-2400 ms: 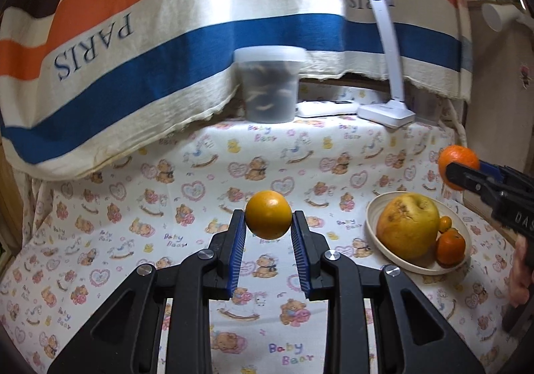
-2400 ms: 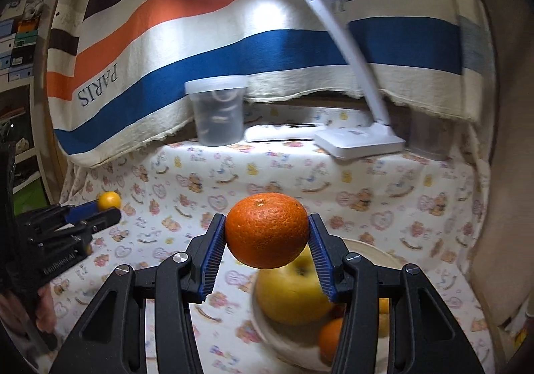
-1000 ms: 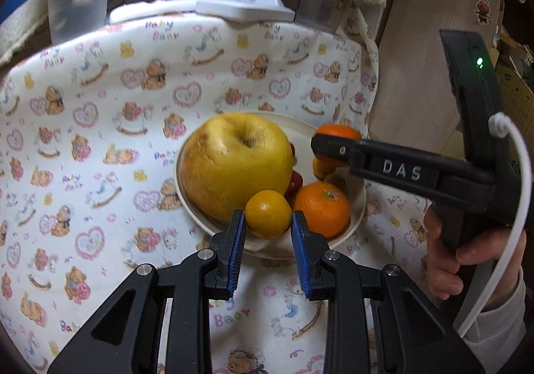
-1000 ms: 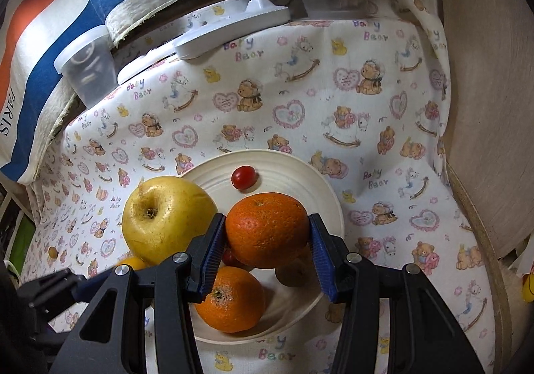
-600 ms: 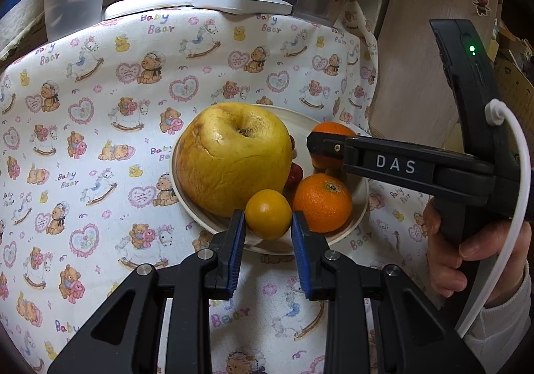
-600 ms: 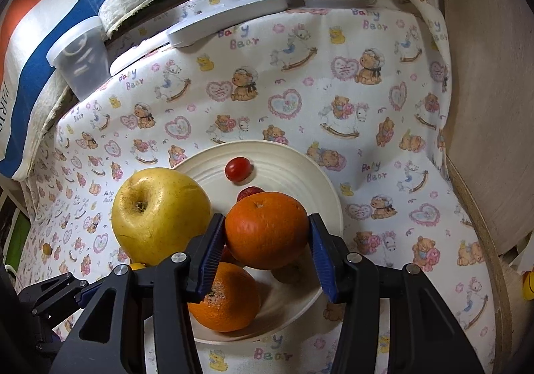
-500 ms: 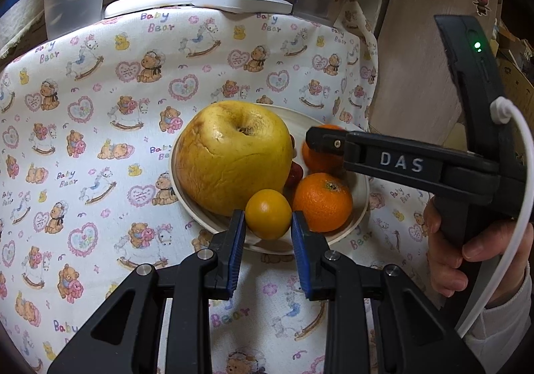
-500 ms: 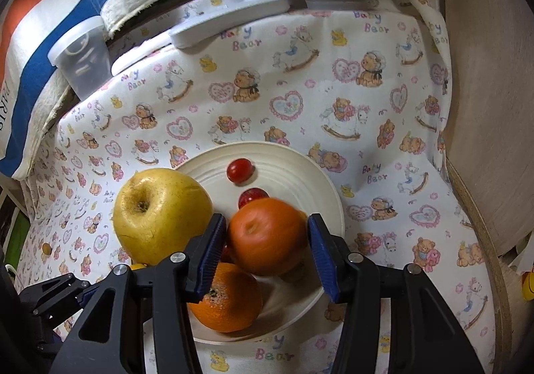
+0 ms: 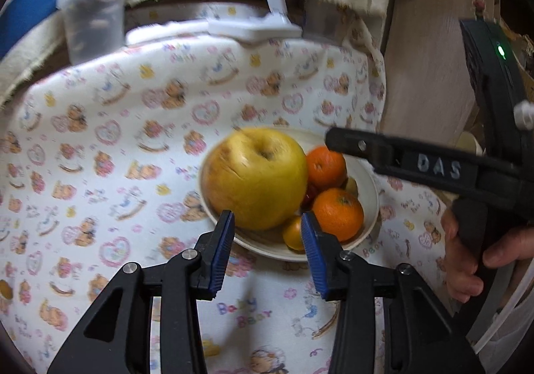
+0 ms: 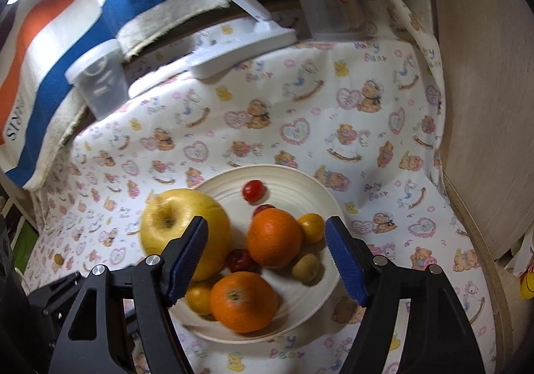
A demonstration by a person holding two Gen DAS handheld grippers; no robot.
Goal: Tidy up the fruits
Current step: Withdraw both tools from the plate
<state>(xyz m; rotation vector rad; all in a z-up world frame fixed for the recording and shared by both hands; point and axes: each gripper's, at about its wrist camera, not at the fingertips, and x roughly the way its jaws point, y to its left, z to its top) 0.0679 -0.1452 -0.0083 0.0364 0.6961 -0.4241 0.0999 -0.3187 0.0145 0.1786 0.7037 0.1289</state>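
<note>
A cream plate (image 9: 367,173) (image 10: 293,180) on the bear-print cloth holds a big yellow apple (image 9: 255,182) (image 10: 180,223), two oranges (image 9: 337,213) (image 10: 274,237) (image 10: 243,302), small yellow-orange fruits (image 9: 293,237) (image 10: 312,227) (image 10: 198,299), red cherry tomatoes (image 10: 253,190) and a kiwi (image 10: 306,267). My left gripper (image 9: 267,248) is open and empty just before the plate's near rim. My right gripper (image 10: 267,260) is open and empty above the plate; it shows as a black arm in the left wrist view (image 9: 417,167).
A white desk lamp base (image 9: 253,28) (image 10: 240,46) and a clear lidded container (image 9: 90,16) (image 10: 98,80) stand at the back under a striped towel (image 10: 66,23). A wooden wall (image 10: 484,90) borders the right. A small brown fruit (image 10: 58,258) lies far left on the cloth.
Both grippers opened and pulled back. The right one let its orange drop onto the plate; the left one let its small yellow-orange fruit go at the plate's front.
</note>
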